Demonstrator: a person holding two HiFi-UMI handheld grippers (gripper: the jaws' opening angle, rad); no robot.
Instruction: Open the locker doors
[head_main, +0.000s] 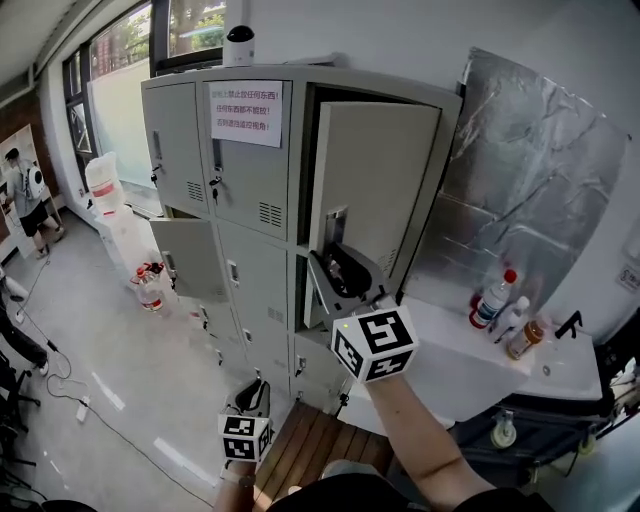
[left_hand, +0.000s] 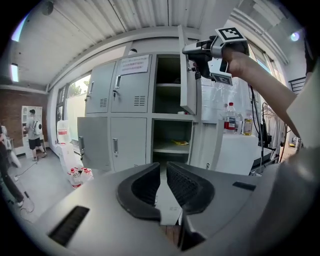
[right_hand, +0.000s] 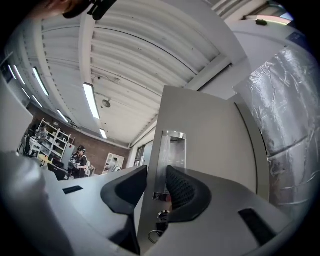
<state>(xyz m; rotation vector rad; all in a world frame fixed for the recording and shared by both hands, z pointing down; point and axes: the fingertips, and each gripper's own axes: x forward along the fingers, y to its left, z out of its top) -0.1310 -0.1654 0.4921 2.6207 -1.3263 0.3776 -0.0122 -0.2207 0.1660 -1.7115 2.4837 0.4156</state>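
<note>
Top right door (head_main: 375, 180) of locker (head_main: 262, 268) swung wide; right gripper (head_main: 345, 272) clamped on its handle edge. Compartment below (left_hand: 172, 137) and second-row left door (head_main: 188, 258) open too. Top left door (head_main: 172, 135) and noticed door (head_main: 250, 190) shut: we judge these left. Left gripper (head_main: 252, 392) low, jaws nearly together, empty.

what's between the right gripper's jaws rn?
The jaws of the right gripper grip the free edge of the open upper-right locker door, beside its handle recess. The right gripper view shows it; nothing else is between them.
</note>
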